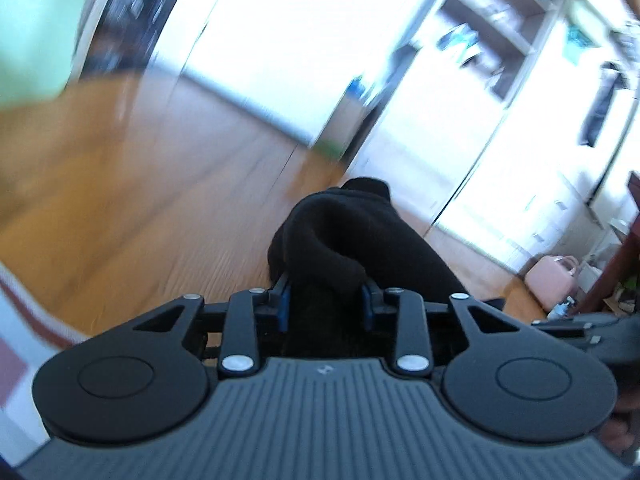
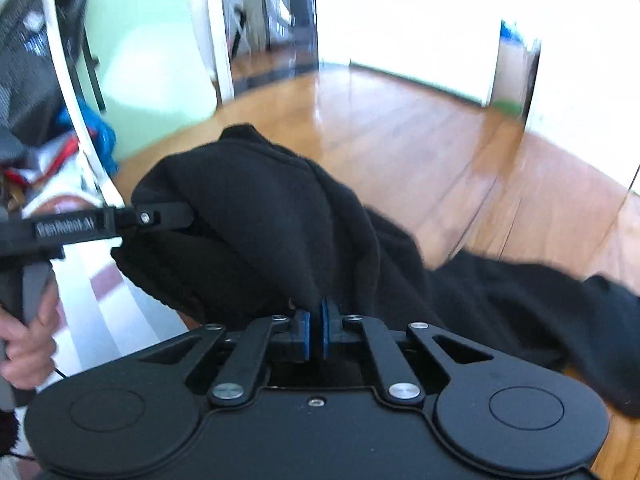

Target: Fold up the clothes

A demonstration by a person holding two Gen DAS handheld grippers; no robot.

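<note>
A black garment [image 1: 352,232] hangs bunched above the wooden floor. In the left wrist view a thick fold of it fills the gap between the blue pads [image 1: 283,306] of my left gripper [image 1: 326,294], which is shut on that fold. In the right wrist view my right gripper [image 2: 316,326] has its blue pads nearly together and pinches a thin edge of the black garment [image 2: 260,208]. The rest of the cloth trails off to the right and down to the floor. My left gripper's finger [image 2: 168,216] reaches into the same cloth from the left, with a hand [image 2: 28,356] on its handle.
Wooden floor [image 2: 400,132] spreads ahead. A white and red striped surface [image 2: 104,280] lies at the lower left beside a white rail [image 2: 76,92] and clutter. White shelves [image 1: 492,28], a pink bag [image 1: 554,284] and a dark wooden leg [image 1: 624,256] stand to the right.
</note>
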